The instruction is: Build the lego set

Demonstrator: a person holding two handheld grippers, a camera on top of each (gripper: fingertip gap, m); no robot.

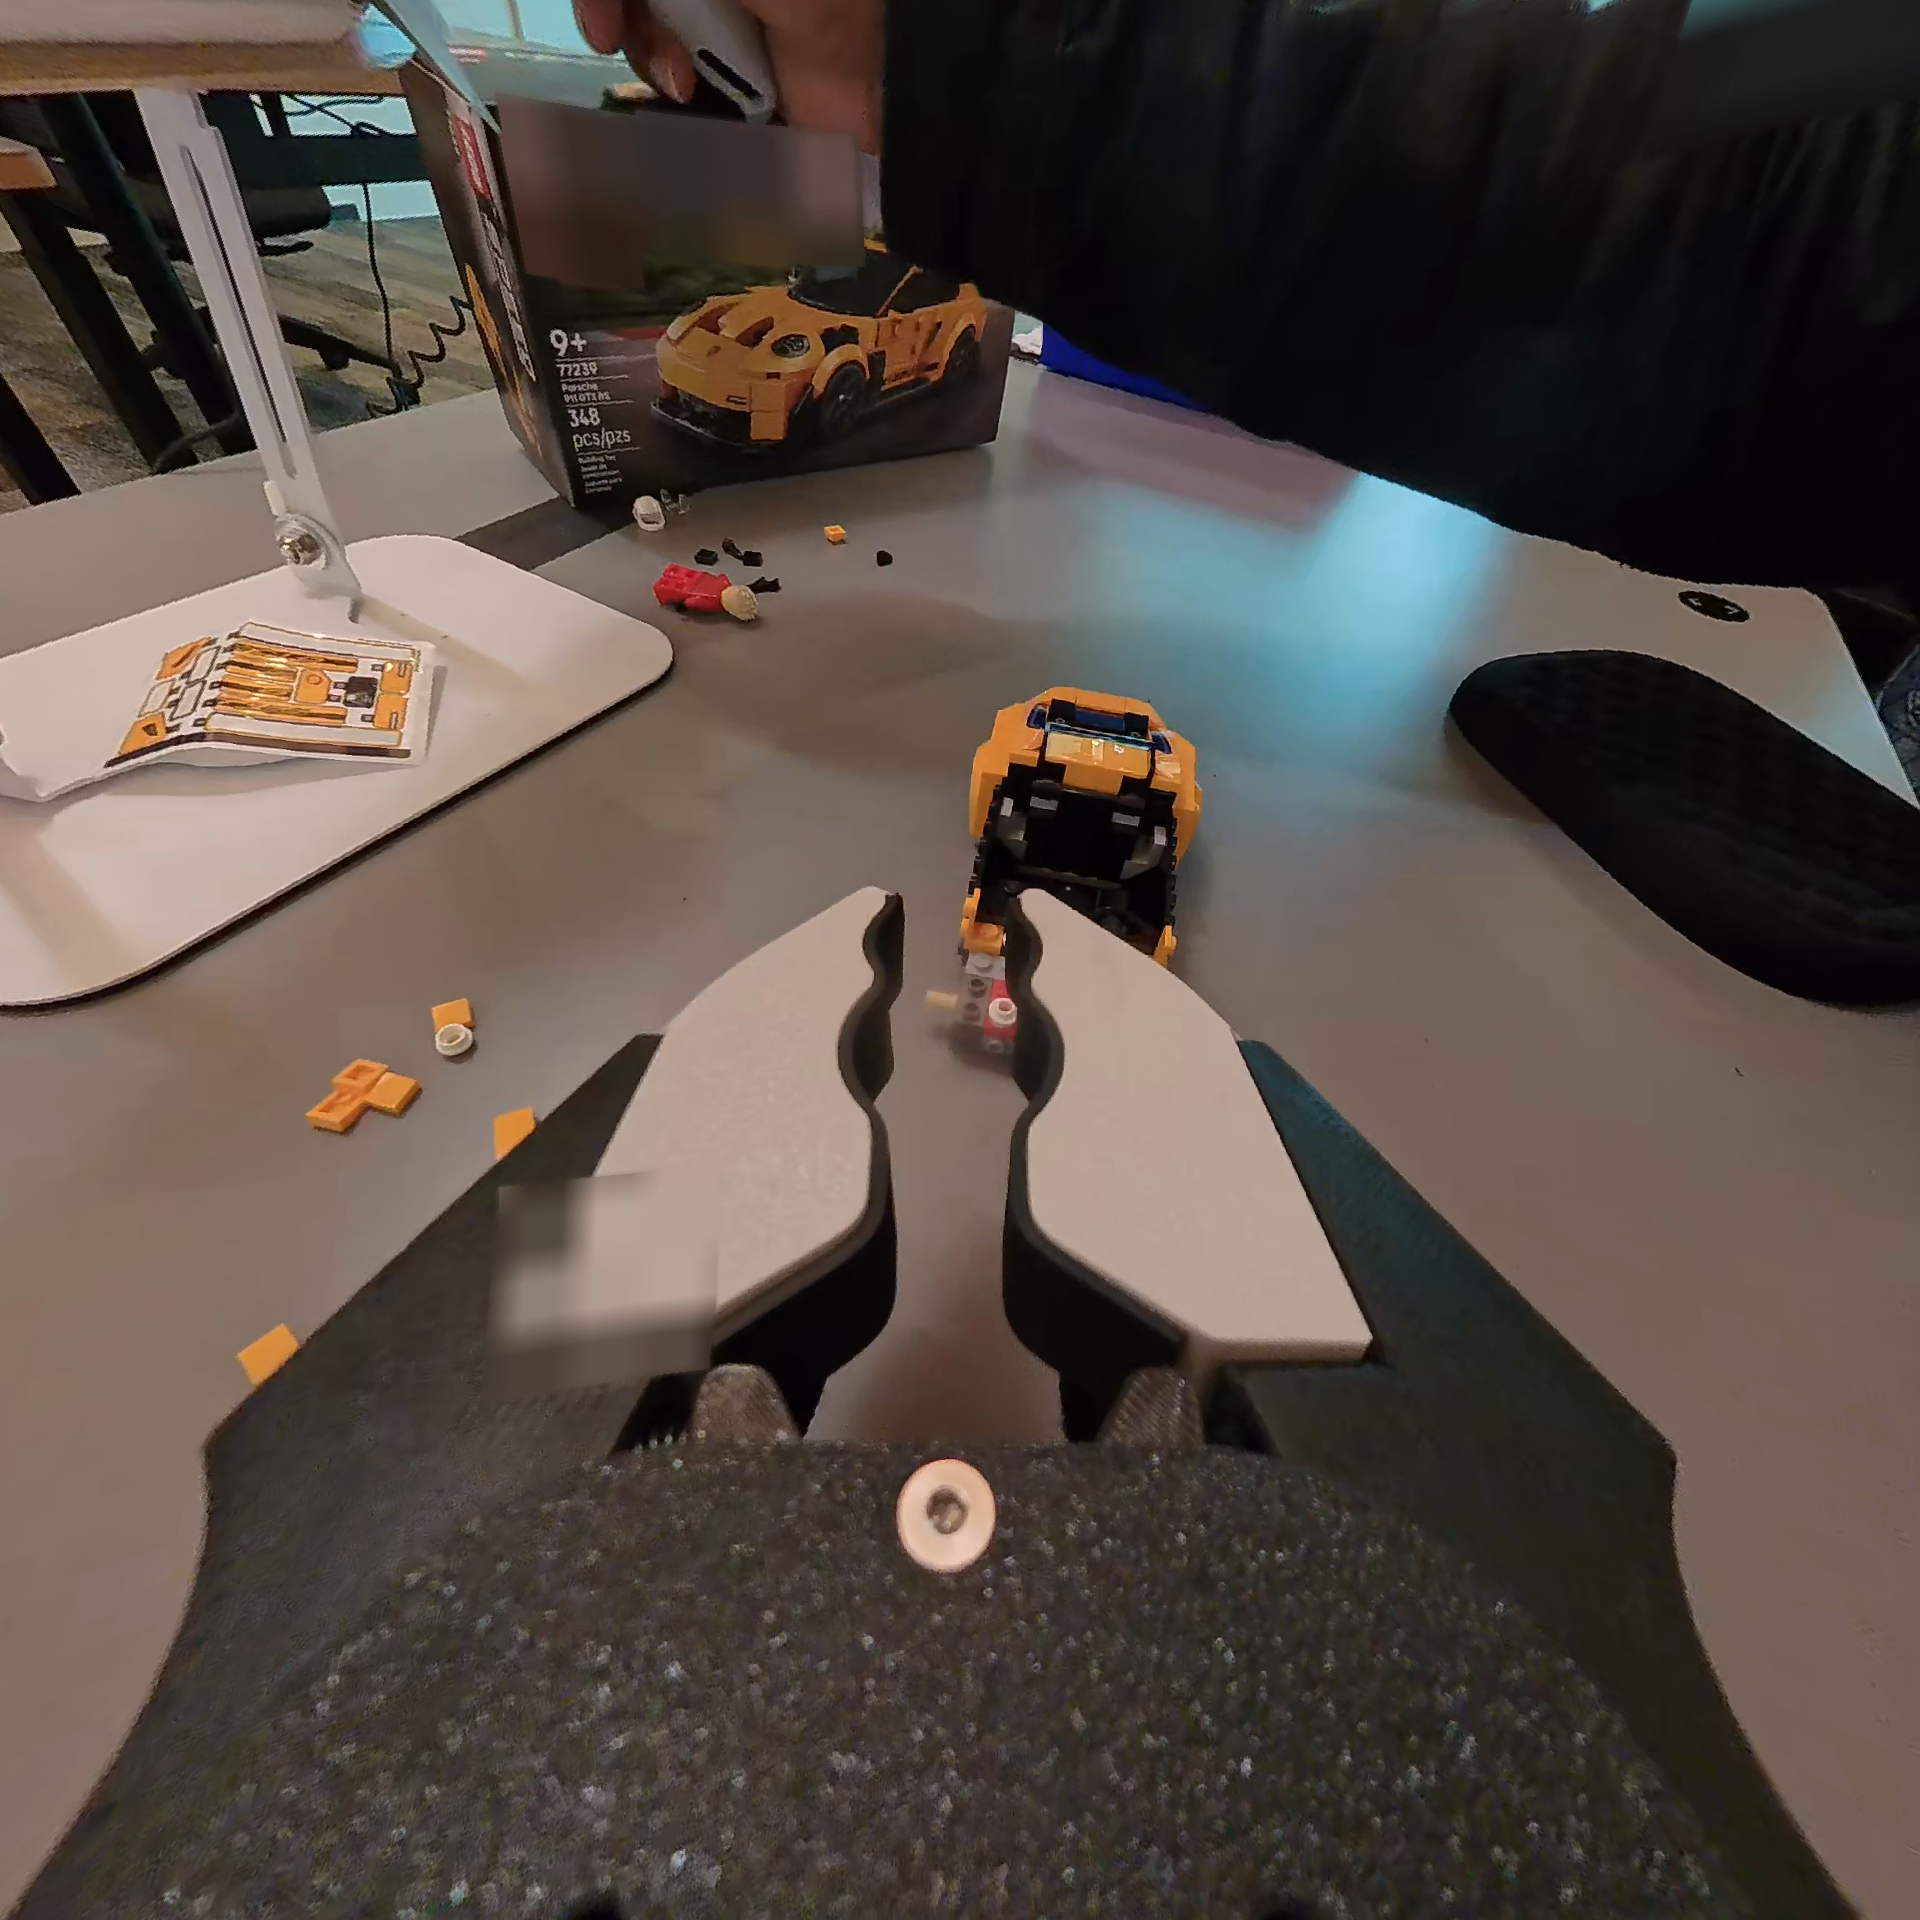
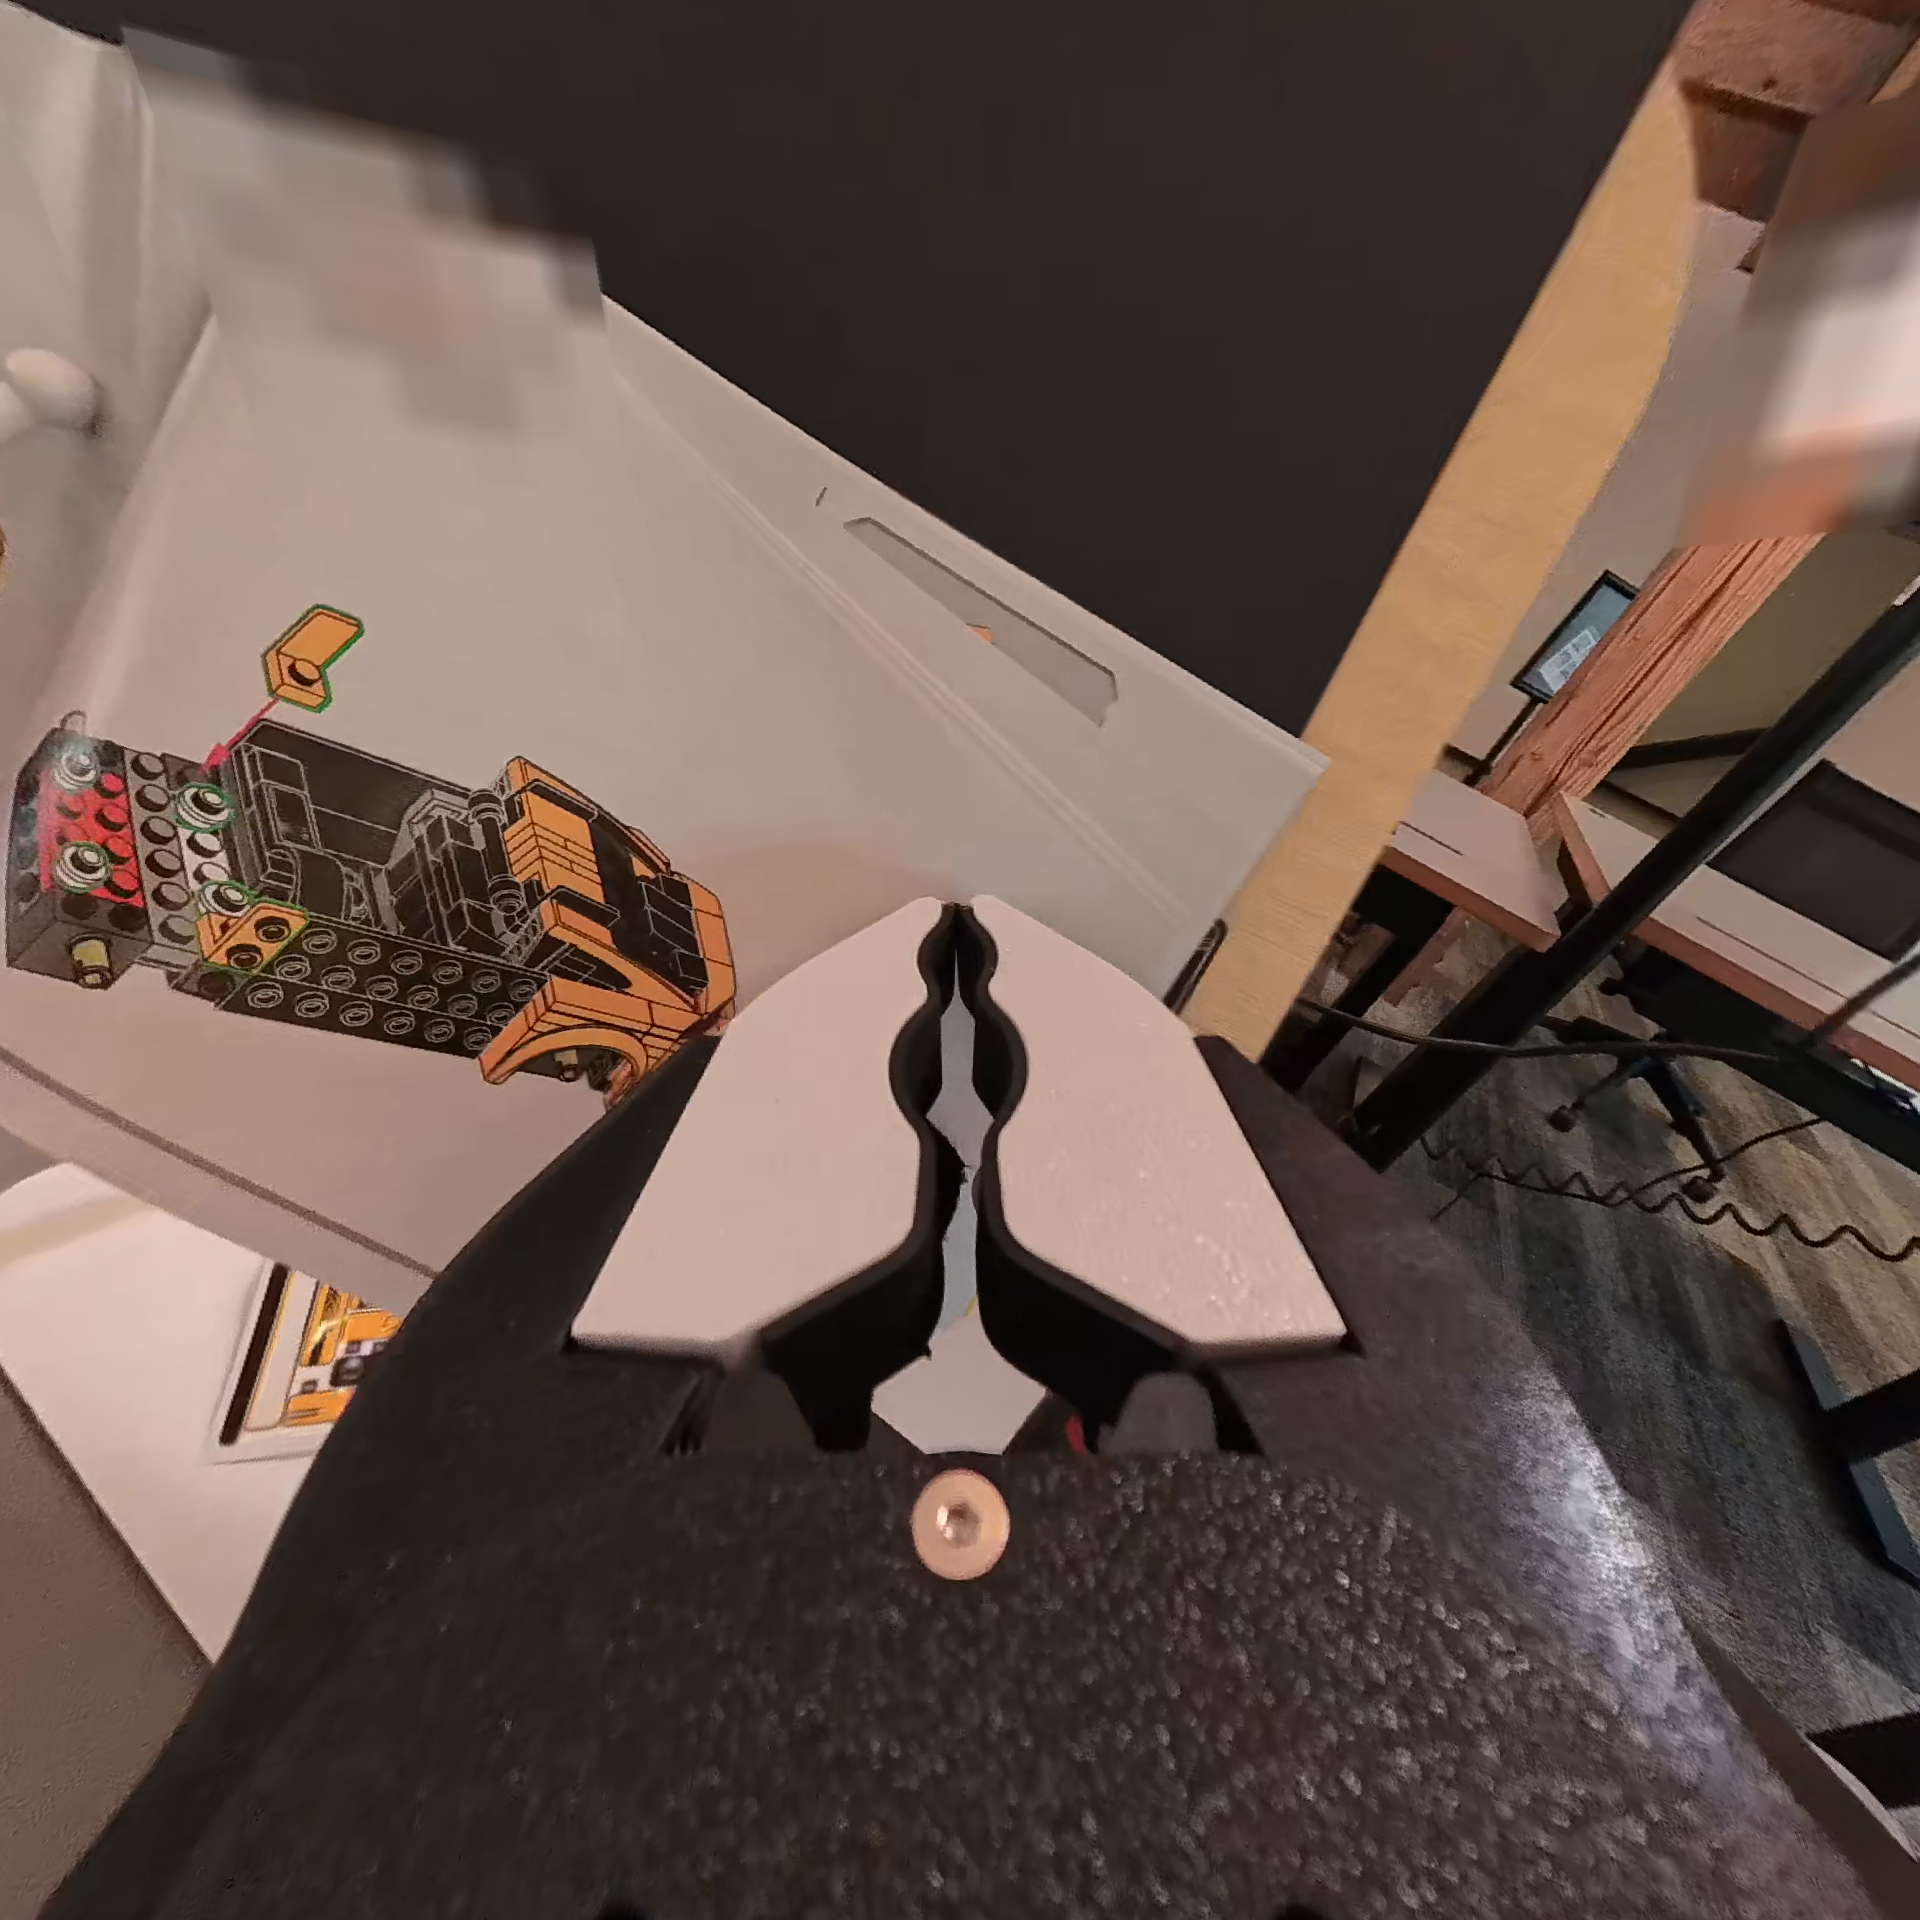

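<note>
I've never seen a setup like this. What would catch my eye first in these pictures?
Probably the half-built orange and black toy car standing mid-table, its rear blocks between the left gripper's parted fingers. Behind it stands the toy's box, with loose orange bricks scattered to the left. In the other view, the right gripper's fingers are shut in front of an open instruction booklet.

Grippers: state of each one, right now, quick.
Left gripper: jaws open, nothing held, right fingertip by the yellow and black brick-built toy car.
Right gripper: jaws closed on a white instruction-booklet page.
</note>
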